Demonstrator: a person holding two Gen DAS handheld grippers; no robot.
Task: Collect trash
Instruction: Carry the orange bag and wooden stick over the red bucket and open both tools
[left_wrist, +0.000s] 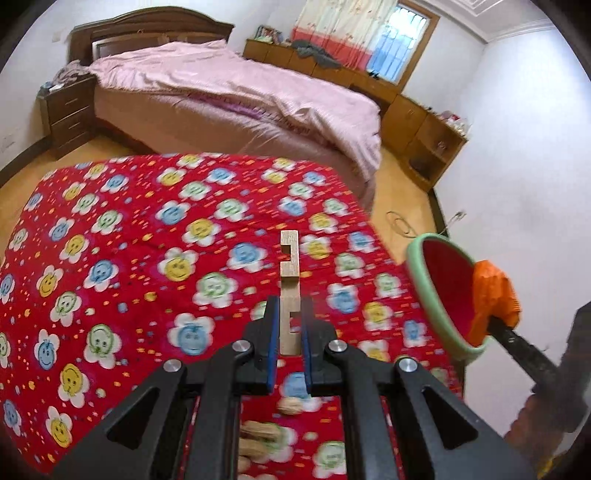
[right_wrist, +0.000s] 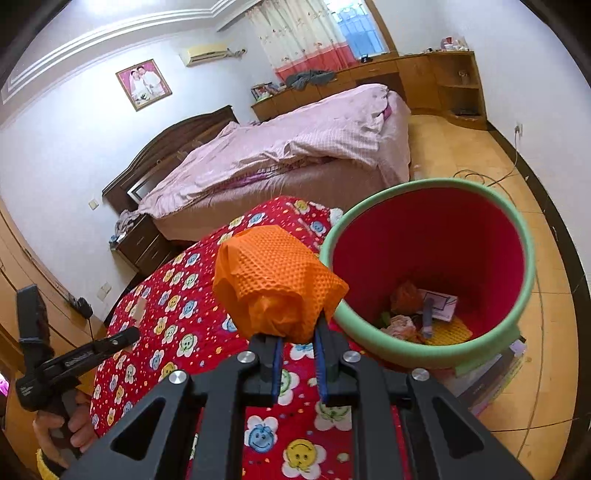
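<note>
My left gripper (left_wrist: 289, 325) is shut on a notched wooden block (left_wrist: 289, 291) and holds it upright above the red flowered cloth (left_wrist: 122, 266). My right gripper (right_wrist: 298, 339) is shut on a crumpled orange mesh cloth (right_wrist: 275, 282), held beside the rim of a red bin with a green rim (right_wrist: 524, 236). The bin holds several scraps (right_wrist: 424, 314). In the left wrist view the bin (left_wrist: 439, 291) and the orange cloth (left_wrist: 495, 295) are at the right. The left gripper also shows in the right wrist view (right_wrist: 125, 338).
Peanut shells (left_wrist: 258, 439) lie on the red cloth under my left gripper. A bed with a pink cover (left_wrist: 236, 92) stands behind. Wooden cabinets (left_wrist: 417, 122) line the far wall. A cable (right_wrist: 491, 177) lies on the floor by the bin.
</note>
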